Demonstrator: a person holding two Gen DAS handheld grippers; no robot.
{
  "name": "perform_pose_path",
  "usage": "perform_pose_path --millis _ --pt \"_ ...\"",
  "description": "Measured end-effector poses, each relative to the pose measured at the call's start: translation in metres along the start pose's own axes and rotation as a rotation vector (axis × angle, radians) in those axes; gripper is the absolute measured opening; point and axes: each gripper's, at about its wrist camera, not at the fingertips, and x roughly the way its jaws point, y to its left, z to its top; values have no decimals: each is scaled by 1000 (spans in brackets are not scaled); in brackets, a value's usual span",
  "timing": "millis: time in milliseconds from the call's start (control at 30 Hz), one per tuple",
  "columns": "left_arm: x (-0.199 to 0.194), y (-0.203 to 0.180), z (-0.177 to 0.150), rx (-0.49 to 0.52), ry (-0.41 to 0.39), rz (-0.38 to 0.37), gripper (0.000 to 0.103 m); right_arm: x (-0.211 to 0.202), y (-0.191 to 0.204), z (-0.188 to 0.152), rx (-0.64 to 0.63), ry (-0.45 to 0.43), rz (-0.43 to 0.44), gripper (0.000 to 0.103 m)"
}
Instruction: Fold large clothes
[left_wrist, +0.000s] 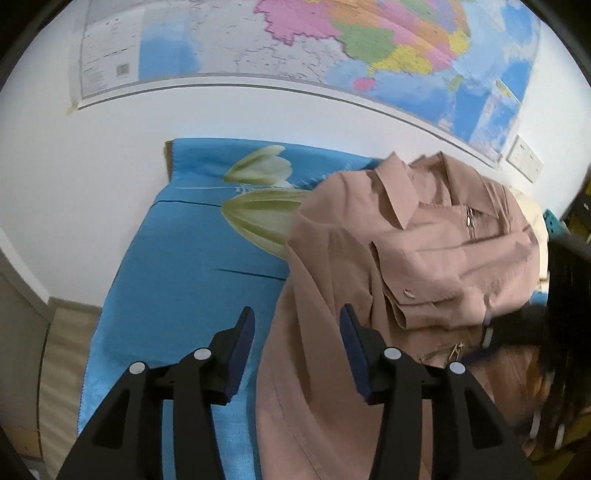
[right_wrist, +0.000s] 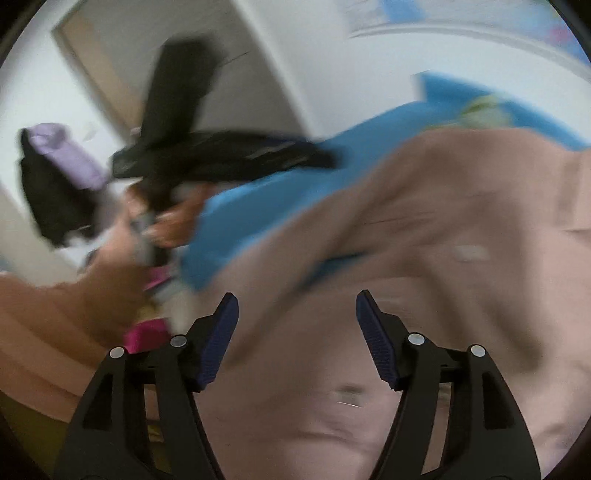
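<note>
The jacket (left_wrist: 406, 258) is showing a dusty pink throughout, with silver-toned snaps and zipper pulls. The cloth (left_wrist: 177, 266) beneath it is showing bright blue, printed with pale yellow-green flower petals. The wall map (left_wrist: 332, 48) is displaying pink, green, yellow and orange regions against light blue. The left gripper (left_wrist: 297, 325) and right gripper (right_wrist: 297, 310) are showing black bodies with dark blue pads.

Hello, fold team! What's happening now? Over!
Left gripper open, empty. Right gripper open, empty. Pink jacket bunched on blue cloth. Nothing blocking.
</note>
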Motion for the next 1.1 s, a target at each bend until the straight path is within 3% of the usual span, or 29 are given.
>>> perform_pose_path --millis 100,167,233,367,467,600,733,767,833,900,933,1033,1100 --pt "-7 -1 1 -5 -9 6 45 41 15 3 -32 87 1 70" --pt "-13 -3 0 3 -20 0 46 64 18 3 -20 135 31 59" --pt "-18 -6 0 12 -24 6 46 81 22 3 3 189 98 2" --pt "-33 -3 3 18 -50 3 47 48 30 22 -3 118 144 1" --pt "-59 4 13 -6 -119 -77 49 -30 25 48 7 -24 100 1" --pt "-75 -9 23 33 -170 -122 52 -124 1 59 46 -140 22 2" --pt "-59 -35 22 102 -143 -171 55 -175 -36 28 135 -128 -155 15" --pt "-45 -43 21 118 -114 -182 55 -175 -52 17 165 -99 -212 27" --pt "-20 -55 18 134 -55 -193 55 -177 -80 -3 251 -69 -268 73" --pt "5 -66 14 154 1 -182 55 -178 -103 -32 324 -71 -413 80" --pt "18 -72 12 168 27 -172 55 -180 -111 -44 350 -79 -436 81" --pt "44 -84 7 198 73 -159 55 -188 -123 -88 441 -167 -377 92" --pt "56 -85 7 197 91 -143 55 -193 -116 -108 458 -228 -361 92"
